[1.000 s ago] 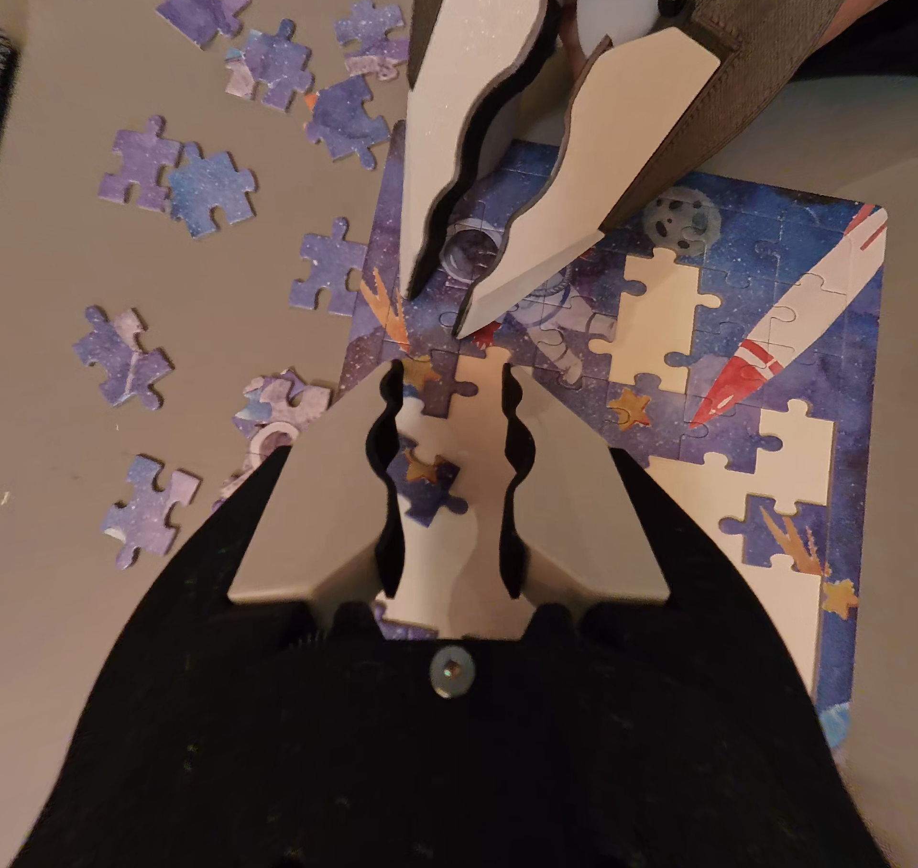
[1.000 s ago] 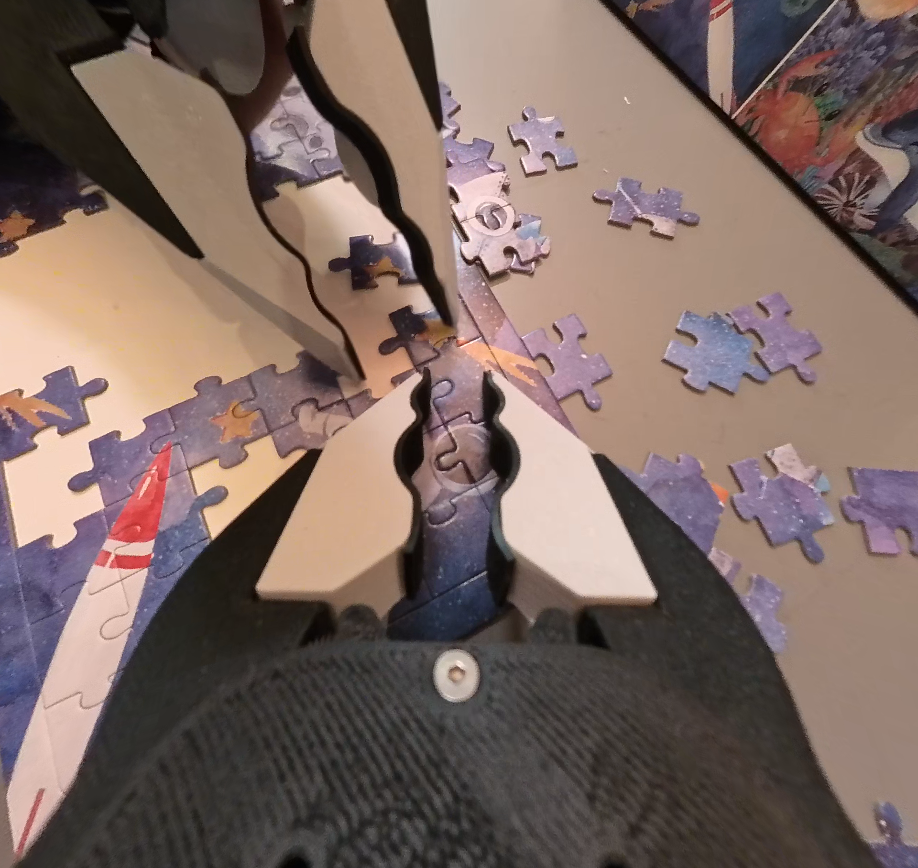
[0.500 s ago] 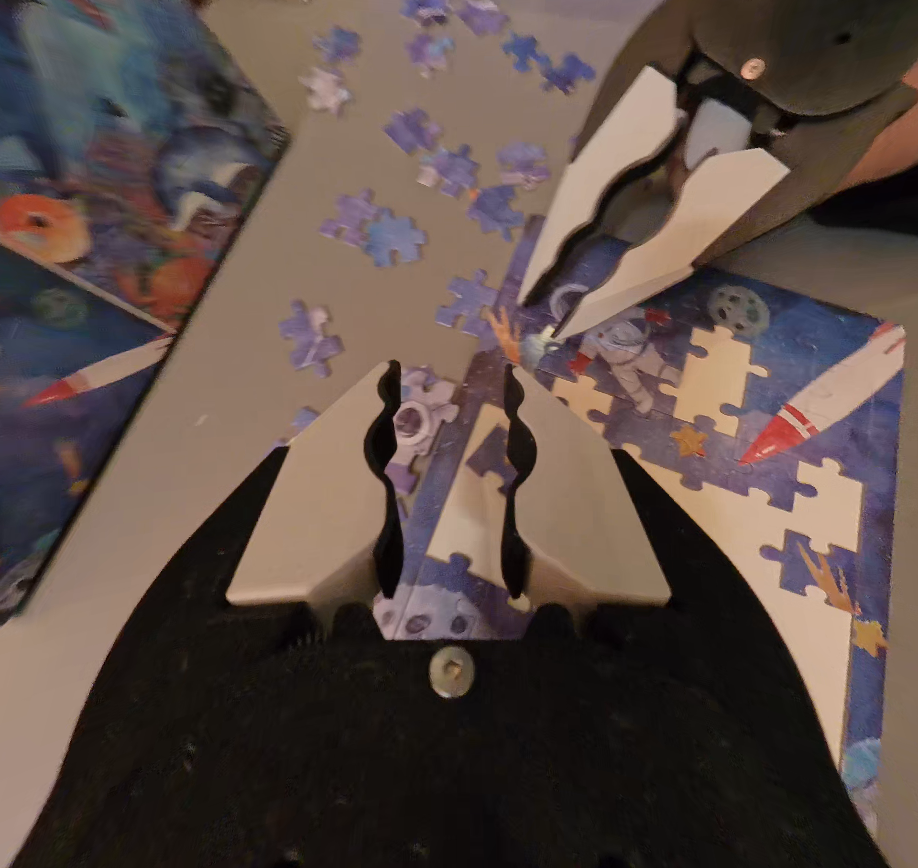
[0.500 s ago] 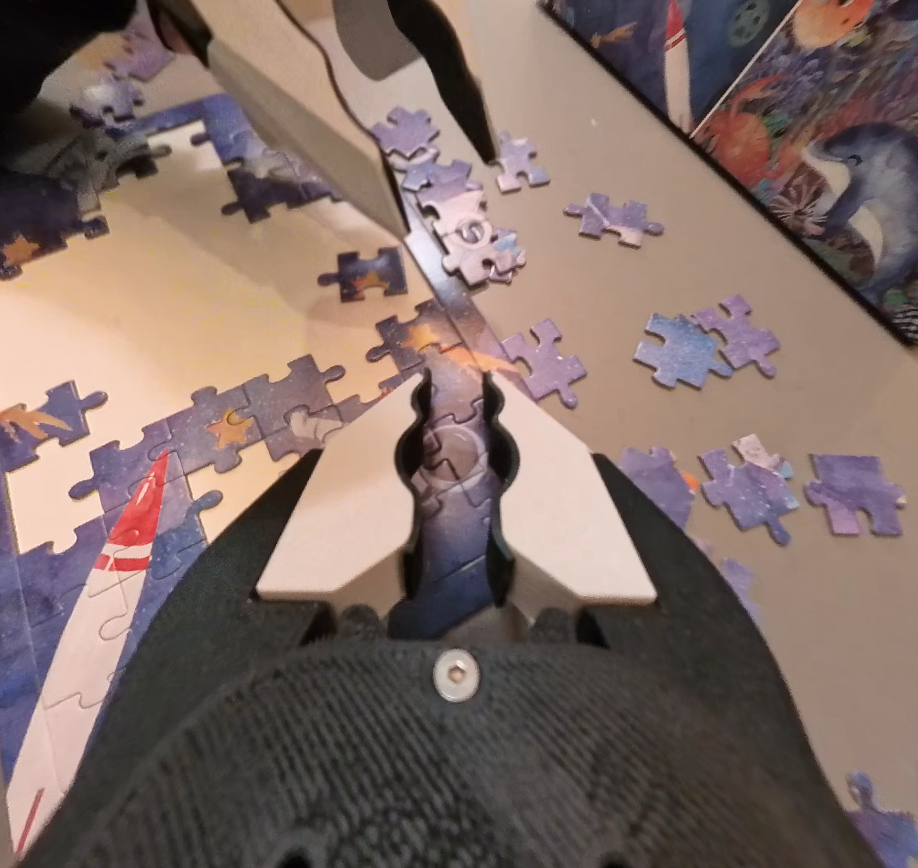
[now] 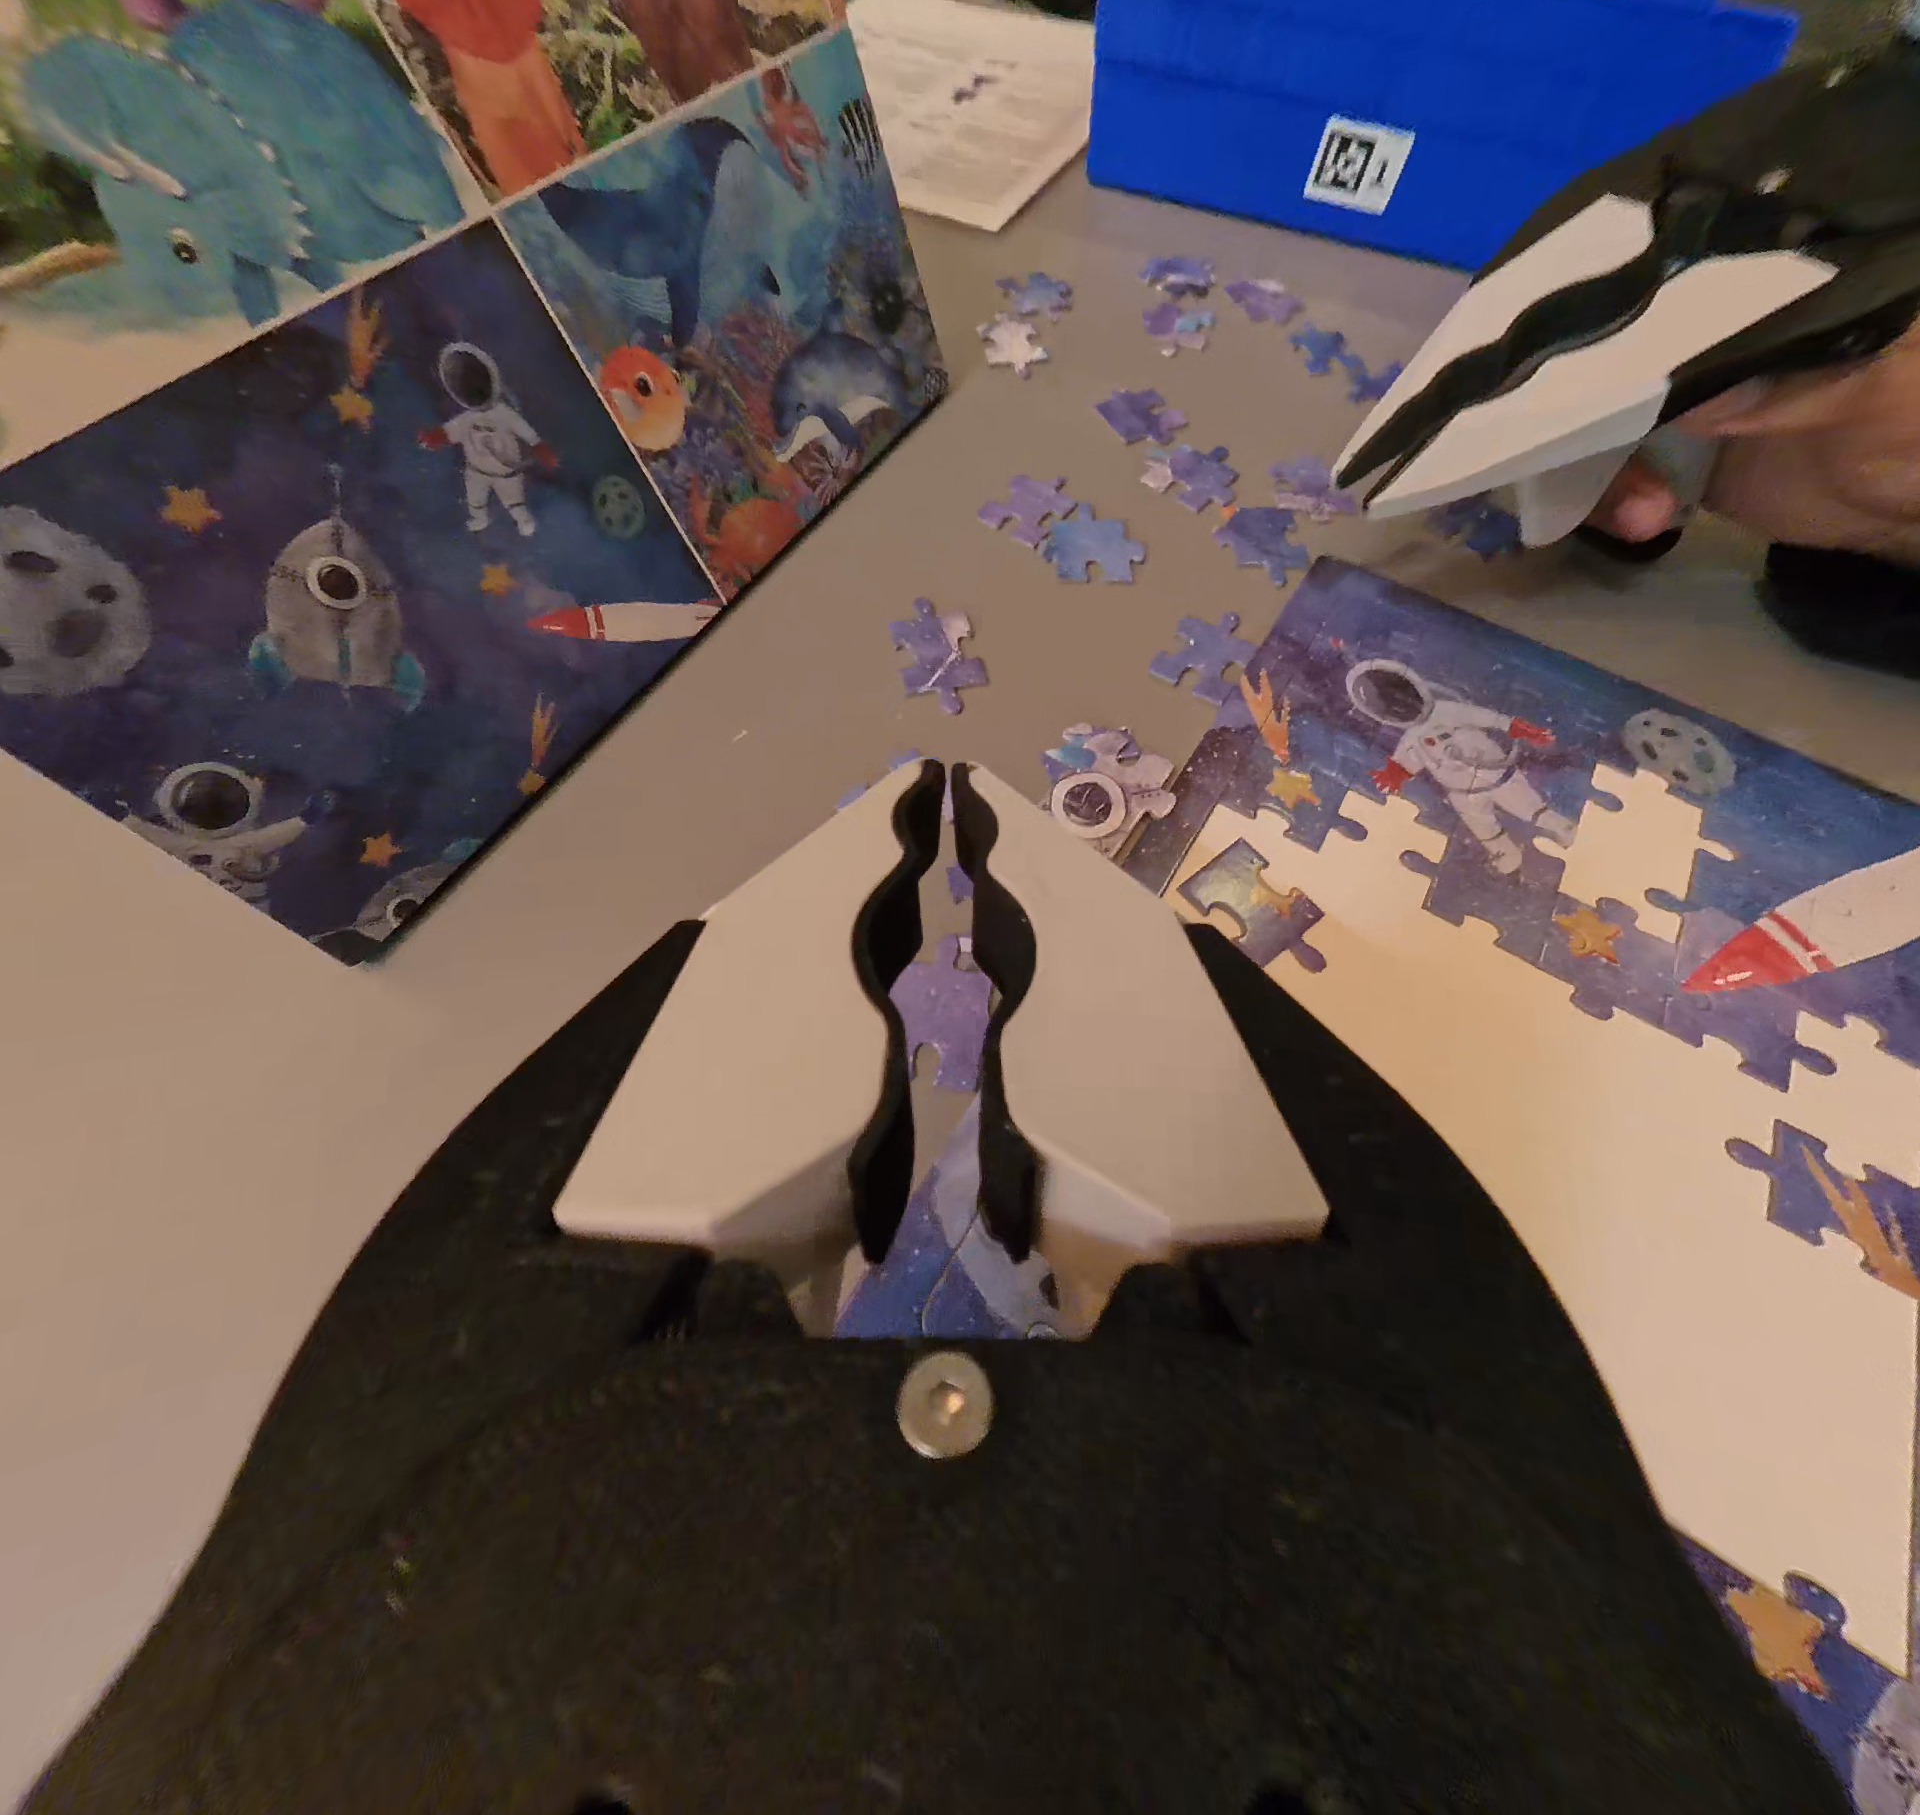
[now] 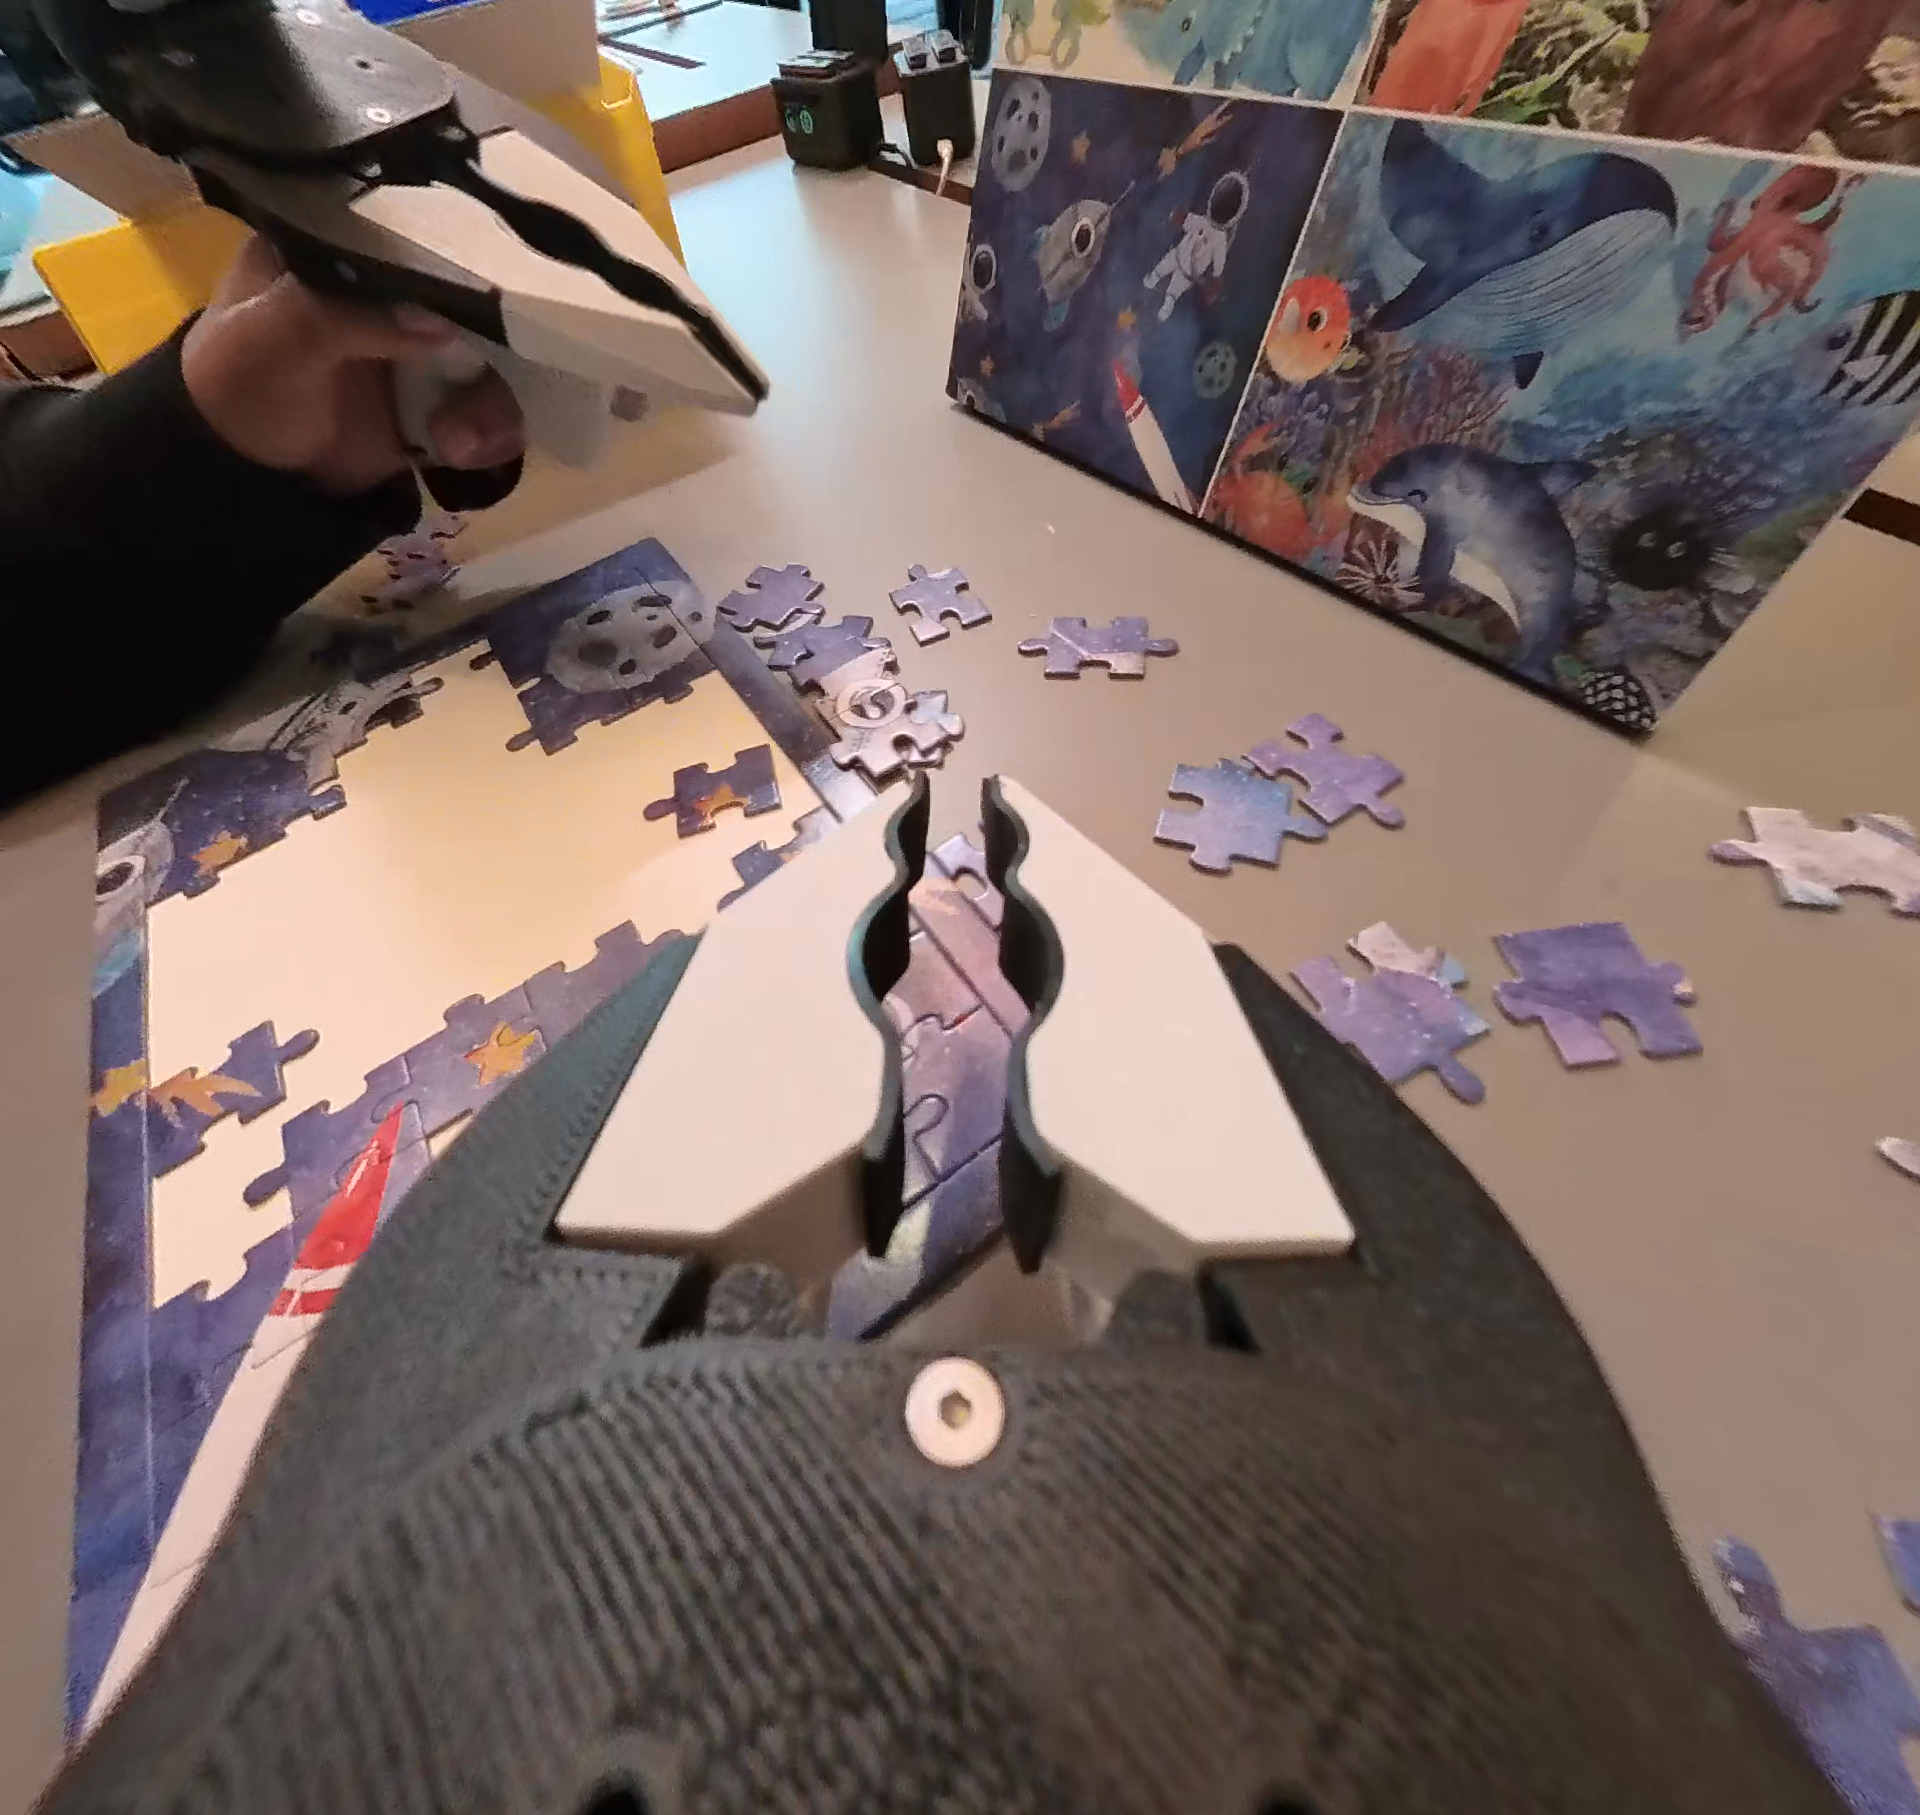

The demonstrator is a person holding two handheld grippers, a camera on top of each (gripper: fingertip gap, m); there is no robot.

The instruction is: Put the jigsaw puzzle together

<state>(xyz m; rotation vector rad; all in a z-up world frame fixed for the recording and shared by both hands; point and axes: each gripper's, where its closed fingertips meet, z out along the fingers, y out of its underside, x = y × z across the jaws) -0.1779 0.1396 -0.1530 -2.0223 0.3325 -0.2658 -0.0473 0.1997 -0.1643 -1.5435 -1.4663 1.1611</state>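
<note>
A space-themed jigsaw board (image 5: 1558, 1090) lies on the grey table, partly filled, with one loose dark piece (image 5: 1247, 898) on its bare cream area. My left gripper (image 5: 945, 773) is shut with nothing between its pads, raised above the table by the board's left edge. It also shows at the upper left of the right wrist view (image 6: 743, 389), shut and held by a hand. My right gripper (image 6: 956, 794) hangs over the board's edge (image 6: 416, 882) with its fingertips a little apart and nothing between them. It also shows in the left wrist view (image 5: 1361, 487).
Several loose purple pieces (image 5: 940, 653) (image 6: 1101, 645) lie scattered on the table. A picture-covered puzzle box (image 5: 416, 518) (image 6: 1455, 363) stands beside them. A blue bin (image 5: 1299, 82) and a paper sheet (image 5: 977, 103) lie behind. A yellow bin (image 6: 125, 290) stands far left. Tip to tip, the grippers are about 15 cm apart.
Both grippers rose and drew back from the board, where their tips had nearly met. My left gripper's fingers closed on air. My right gripper's fingers narrowed.
</note>
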